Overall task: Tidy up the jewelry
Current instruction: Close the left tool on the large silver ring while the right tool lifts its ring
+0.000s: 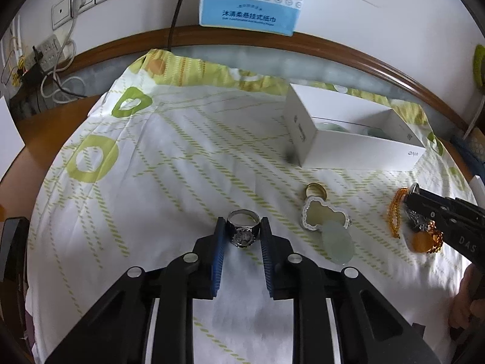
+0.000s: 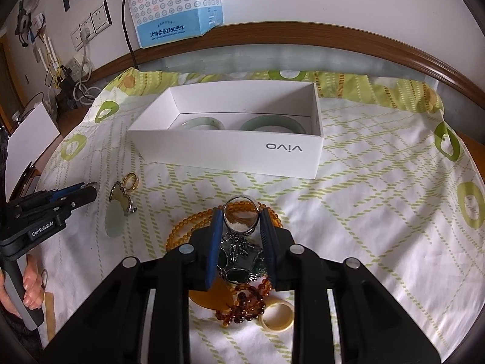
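Left gripper pinches a signet ring off the cloth; right gripper clamps a silver ring (probably lifted above the beads), both presumably bound for the box.

We see a matt printed cloth, a matt white cardboard box, polished metal rings, glossy amber beads, a translucent smooth jade pendant and a glossy brown wooden rail. Our jaws: matt black plastic, ribbed blue pads.
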`<state>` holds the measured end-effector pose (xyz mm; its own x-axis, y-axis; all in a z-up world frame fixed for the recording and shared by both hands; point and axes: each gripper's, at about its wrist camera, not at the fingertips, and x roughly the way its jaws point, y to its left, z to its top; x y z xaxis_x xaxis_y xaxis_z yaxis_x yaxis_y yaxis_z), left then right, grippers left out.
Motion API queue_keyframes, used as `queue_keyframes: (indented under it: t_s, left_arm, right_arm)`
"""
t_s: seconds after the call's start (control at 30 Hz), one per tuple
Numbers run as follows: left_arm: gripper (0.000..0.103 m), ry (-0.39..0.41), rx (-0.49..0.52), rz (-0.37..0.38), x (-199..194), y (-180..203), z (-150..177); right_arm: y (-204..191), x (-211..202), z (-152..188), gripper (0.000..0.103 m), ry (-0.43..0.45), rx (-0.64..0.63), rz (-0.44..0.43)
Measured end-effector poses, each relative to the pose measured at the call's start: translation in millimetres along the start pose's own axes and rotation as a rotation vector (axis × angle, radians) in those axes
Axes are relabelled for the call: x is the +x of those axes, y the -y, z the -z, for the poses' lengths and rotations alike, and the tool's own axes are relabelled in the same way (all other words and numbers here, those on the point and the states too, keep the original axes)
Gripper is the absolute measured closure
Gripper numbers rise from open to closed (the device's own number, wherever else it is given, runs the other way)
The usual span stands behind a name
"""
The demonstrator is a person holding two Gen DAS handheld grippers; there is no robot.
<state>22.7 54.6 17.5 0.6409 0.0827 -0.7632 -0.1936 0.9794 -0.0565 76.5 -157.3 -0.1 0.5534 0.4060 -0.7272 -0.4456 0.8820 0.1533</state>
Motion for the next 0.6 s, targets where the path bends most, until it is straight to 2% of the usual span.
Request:
queue_keyframes:
  t_s: [0.3, 0.4, 0.53, 0.6]
  left_arm:
    - [0.081, 0.031, -0.02, 0.041, -9, -2, 1]
    - [0.081, 0.055, -0.016, 0.02, -13, -1, 1]
    - [0.081, 0.026, -0.045, 0.01, -7, -8, 0]
    - [0.081, 0.009, -0.039, 0.004, -3, -8, 0]
  right_arm:
    - [3, -9, 1, 0.079, 0.035, 0.001, 0.021]
    - [13, -17, 0, 0.079, 0.067, 0.025, 0.054]
    - [38, -27, -2, 0.079, 0.1, 0.112, 0.077]
    - [47, -25, -2, 0.079, 0.084, 0.136, 0.103]
